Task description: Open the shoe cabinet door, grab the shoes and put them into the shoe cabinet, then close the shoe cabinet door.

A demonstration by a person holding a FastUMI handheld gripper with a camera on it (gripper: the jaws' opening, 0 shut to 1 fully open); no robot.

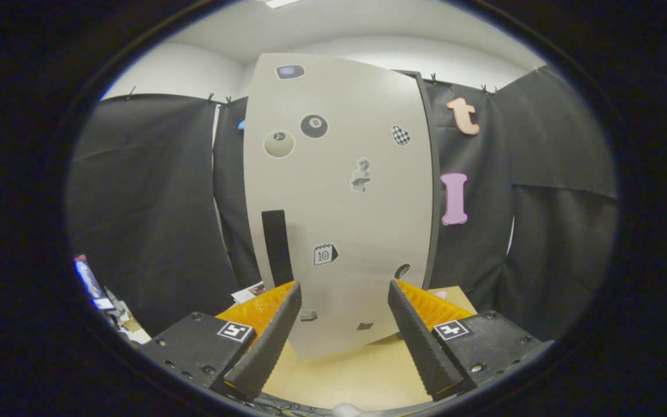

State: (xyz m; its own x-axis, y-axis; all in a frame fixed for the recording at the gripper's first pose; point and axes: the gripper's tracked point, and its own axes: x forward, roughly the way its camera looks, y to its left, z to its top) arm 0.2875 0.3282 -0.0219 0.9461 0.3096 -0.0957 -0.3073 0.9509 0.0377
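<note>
My gripper [345, 324] gapes wide and empty just before the cabinet [339, 202] on the desk [339, 376], whose door looks shut, fitting either shoes to stow or already inside.

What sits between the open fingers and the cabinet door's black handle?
Nothing. In the gripper view the gripper is open, and only bare door panel and wooden tabletop lie before the handle, just beyond one finger.

Wooden table [339, 376], black curtains [154, 202]
</note>
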